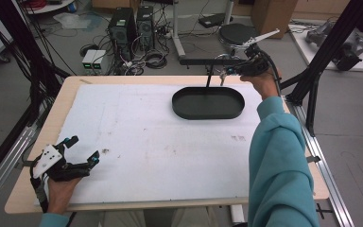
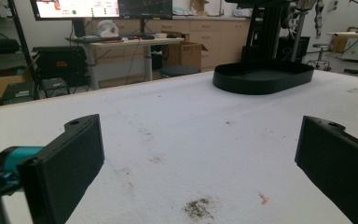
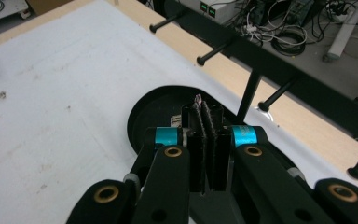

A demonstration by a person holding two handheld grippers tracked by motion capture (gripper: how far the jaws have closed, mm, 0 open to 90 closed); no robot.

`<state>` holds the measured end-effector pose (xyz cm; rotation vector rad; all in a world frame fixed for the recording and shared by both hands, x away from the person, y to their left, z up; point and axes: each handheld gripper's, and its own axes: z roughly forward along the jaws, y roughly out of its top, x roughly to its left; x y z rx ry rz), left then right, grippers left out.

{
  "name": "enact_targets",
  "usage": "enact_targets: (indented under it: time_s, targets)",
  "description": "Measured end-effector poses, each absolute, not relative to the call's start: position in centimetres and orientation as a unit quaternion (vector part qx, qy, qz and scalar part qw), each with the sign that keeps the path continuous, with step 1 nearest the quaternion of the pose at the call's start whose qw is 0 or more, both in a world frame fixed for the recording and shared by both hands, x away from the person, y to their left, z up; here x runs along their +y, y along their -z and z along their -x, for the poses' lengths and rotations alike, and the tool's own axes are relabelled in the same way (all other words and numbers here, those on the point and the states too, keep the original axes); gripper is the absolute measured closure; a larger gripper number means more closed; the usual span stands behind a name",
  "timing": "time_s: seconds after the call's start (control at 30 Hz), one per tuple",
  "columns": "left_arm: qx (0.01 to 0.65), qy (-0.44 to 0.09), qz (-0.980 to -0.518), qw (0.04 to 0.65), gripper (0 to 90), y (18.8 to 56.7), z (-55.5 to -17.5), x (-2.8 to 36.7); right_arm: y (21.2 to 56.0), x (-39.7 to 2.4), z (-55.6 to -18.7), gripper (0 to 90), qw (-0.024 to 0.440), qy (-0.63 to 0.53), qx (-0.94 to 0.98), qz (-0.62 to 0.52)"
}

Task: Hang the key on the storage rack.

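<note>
A black oval tray [image 1: 208, 116] lies at the far right of the white table cover, and nothing can be seen in it. In the left gripper view the tray [image 2: 261, 83] sits far ahead. My right gripper [image 1: 230, 71] hangs in the air above the tray's far right rim. Its jaws are shut, pad against pad [image 3: 204, 122], and they look down on the tray [image 3: 137, 122]; I see nothing clearly held between them. My left gripper [image 1: 82, 149] rests low at the near left of the table. It stands open [image 2: 200, 158] over the bare cover.
A black bar with pegs [image 1: 208, 61] runs just beyond the table's far edge, close under the right gripper, and the pegs [image 3: 256, 84] point toward the table. Black frame posts [image 1: 319, 66] stand at the right. Small dirt stains [image 2: 198, 207] mark the cover.
</note>
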<state>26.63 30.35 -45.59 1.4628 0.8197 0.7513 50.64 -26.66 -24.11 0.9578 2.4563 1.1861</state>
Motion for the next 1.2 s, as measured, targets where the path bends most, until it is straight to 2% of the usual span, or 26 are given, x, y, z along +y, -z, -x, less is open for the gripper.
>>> enact_targets:
  time_s: [0.23,1.2]
  targets:
    - [0.355,-0.325,-0.633,0.607,1.7,45.6,-26.6,30.3,23.4,-26.4,-51.7,89.2,0.135,-0.394,0.846,-0.334]
    - [0.355,-0.324,-0.632,0.608,1.7,45.6,-26.6,30.3,25.9,-25.7,-54.1,89.0,0.147,-0.346,0.850,-0.369]
